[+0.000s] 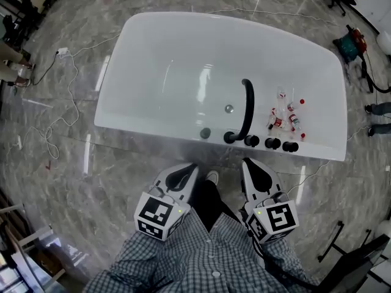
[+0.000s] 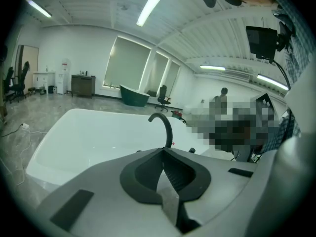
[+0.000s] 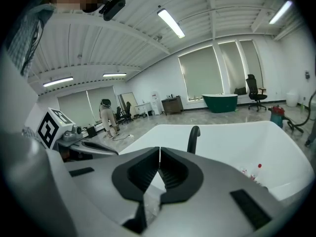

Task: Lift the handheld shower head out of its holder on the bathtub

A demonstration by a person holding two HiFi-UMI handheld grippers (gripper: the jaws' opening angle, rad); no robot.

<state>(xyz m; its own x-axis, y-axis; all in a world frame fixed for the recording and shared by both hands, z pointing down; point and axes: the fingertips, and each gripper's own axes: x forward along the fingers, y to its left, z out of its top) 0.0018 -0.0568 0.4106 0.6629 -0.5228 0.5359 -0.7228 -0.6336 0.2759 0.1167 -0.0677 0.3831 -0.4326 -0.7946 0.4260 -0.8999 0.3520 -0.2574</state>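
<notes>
Facing both grippers is the near rim of the white bathtub (image 1: pixel 183 136), a long straight edge just ahead of their tips, with a strip of bare marble floor (image 1: pixel 122 176) between. Off beyond the left gripper (image 1: pixel 190 168) the floor carries loose white cables (image 1: pixel 67 96). The far side of the right gripper (image 1: pixel 247 162) has only a thin cable and open floor.

Both grippers are closed and hold nothing. In each gripper view the dark pads meet along one line with nothing between them. A shoe (image 1: pixel 212 177) shows on the floor between the two.

A row of black fittings (image 1: pixel 261 142) stands on the rim directly ahead of the right gripper and ahead and to the right of the left one, apart from both. A curved black spout (image 1: pixel 246 112) rises from the row's left end and arches over the basin. It stands just past the closed tips in both gripper views. Which fitting is the handheld shower head I cannot tell. Small bottles (image 1: pixel 286 118) lie inside the tub beyond the row.
</notes>
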